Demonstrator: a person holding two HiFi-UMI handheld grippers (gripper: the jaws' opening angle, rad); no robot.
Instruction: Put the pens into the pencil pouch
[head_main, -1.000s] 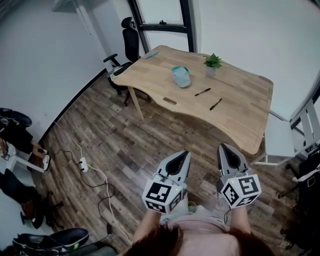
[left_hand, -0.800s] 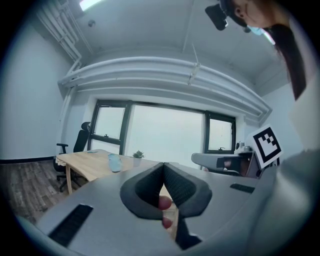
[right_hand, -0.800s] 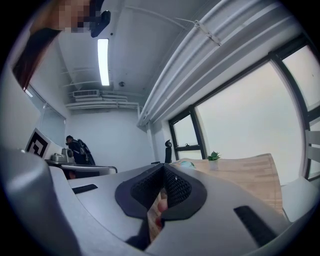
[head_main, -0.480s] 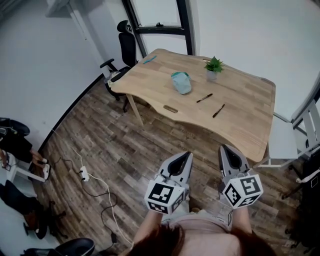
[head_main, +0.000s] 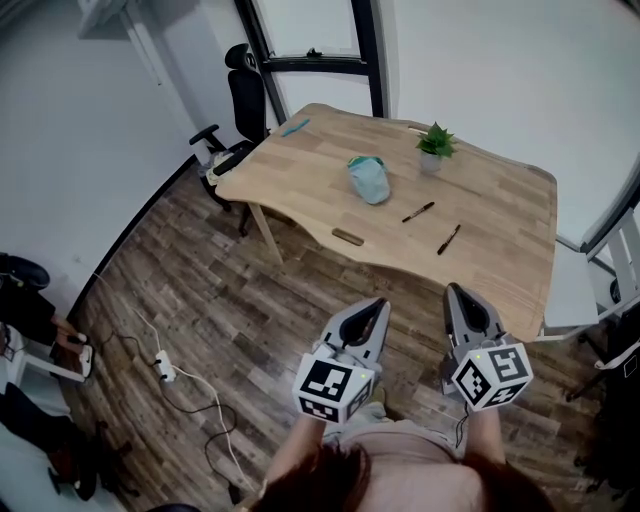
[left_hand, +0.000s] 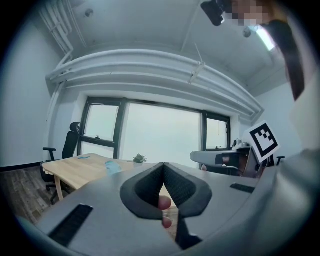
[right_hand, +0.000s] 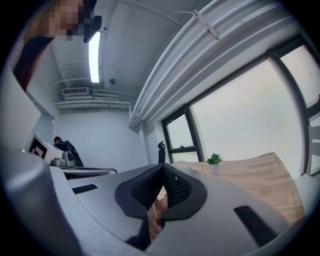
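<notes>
Two grippers we hold clenched, empty: left gripper (head_main: 376, 306), right gripper (head_main: 454, 292), both short of table (head_main: 300, 170). On it, L to R: pencil pouch (head_main: 370, 178), then first pen (head_main: 418, 212) & second pen (head_main: 449, 239), both outside it.

The head view looks steeply down from high up at the wooden table (head_main: 300, 170) well ahead, while both gripper views, set lower, face level along their own jaws toward that same table and its potted plant (head_main: 434, 143).
</notes>
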